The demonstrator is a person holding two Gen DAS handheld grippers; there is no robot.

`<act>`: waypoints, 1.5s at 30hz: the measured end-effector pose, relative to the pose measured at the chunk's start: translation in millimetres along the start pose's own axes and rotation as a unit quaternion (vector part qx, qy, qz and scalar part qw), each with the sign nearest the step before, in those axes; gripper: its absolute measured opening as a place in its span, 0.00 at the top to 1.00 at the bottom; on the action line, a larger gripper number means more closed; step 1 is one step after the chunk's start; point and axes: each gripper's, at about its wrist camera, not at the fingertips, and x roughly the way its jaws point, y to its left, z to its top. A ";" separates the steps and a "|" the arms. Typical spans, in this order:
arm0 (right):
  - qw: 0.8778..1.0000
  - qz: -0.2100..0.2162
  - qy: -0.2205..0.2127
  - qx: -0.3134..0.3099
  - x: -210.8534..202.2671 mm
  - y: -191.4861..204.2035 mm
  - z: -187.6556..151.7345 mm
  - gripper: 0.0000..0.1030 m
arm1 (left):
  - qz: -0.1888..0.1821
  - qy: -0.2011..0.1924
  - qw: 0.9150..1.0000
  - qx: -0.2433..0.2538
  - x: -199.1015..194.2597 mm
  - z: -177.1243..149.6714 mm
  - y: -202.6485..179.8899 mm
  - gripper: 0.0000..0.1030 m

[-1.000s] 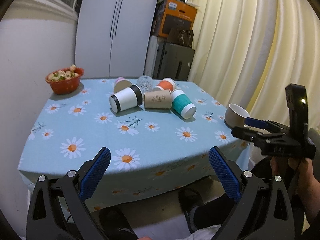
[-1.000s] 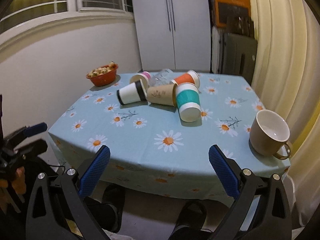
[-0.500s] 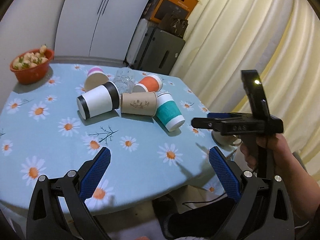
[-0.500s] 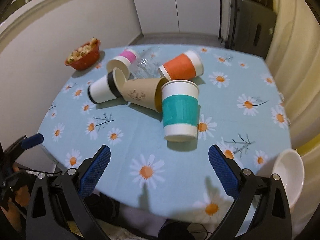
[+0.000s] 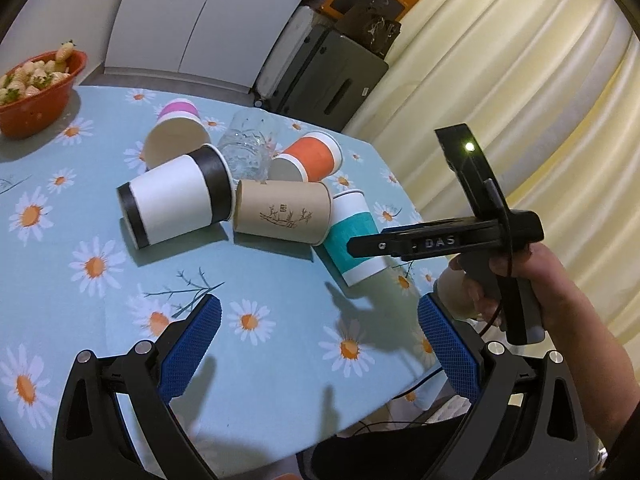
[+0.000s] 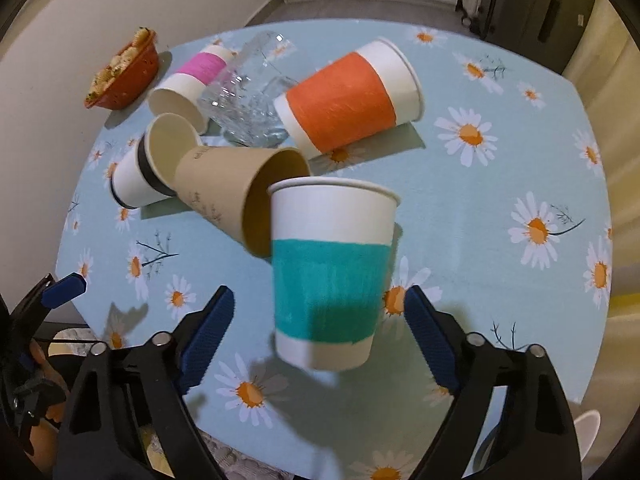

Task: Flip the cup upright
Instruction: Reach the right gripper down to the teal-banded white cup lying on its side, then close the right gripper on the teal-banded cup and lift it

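The white paper cup with a teal band [image 6: 330, 280] is lying on its side on the counter covered with a light blue daisy cloth [image 6: 500, 168], its closed bottom pointing toward the near edge. The right tool [image 6: 316, 334] is hovering just over this cup with its blue-padded fingers [image 6: 208, 330] spread wide, one at each side of the cup's lower part and not touching it. In the left wrist view the right tool [image 5: 354, 245] is reaching in from the right, held by the person's right hand [image 5: 496, 280].

The left tool [image 5: 318, 344] is released too, its fingers wide apart above the near part of the cloth, well apart from the cups.

Beside the teal cup a plain brown paper cup [image 5: 282, 212] is lying, its open mouth touching the teal cup's rim. Behind them, also on their sides, are lying a white cup with black bands [image 5: 176, 200], an orange-banded cup [image 5: 310, 158], a pink-banded cup [image 5: 178, 130] and a clear glass tumbler [image 5: 248, 148]. A red bowl of pale fruit [image 5: 34, 88] is standing at the far left.
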 end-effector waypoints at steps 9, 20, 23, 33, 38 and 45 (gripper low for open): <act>0.999 0.006 0.031 0.014 18.0 -10.7 9.8 0.35 | -0.001 0.017 1.000 -0.006 17.0 1.2 7.2 0.07; 0.999 0.020 0.015 0.038 -7.9 -18.4 -5.5 0.40 | 0.005 0.014 1.000 -0.009 9.6 -1.4 11.0 0.07; 0.999 0.030 0.007 0.040 -21.4 -9.8 -16.2 0.40 | 0.007 0.010 1.000 -0.012 2.1 -2.0 10.5 0.07; 0.994 0.093 -0.006 0.064 -48.9 35.8 -51.7 0.40 | 0.007 -0.005 1.000 -0.019 -35.0 -12.8 9.3 0.07; 0.987 0.128 -0.004 0.093 -42.0 63.0 -72.9 0.40 | 0.007 -0.007 0.999 -0.032 -52.3 -22.3 12.3 0.07; 0.984 0.136 0.009 0.116 -13.1 78.7 -90.9 0.40 | 0.018 -0.007 0.999 -0.036 -70.5 -36.9 16.8 0.07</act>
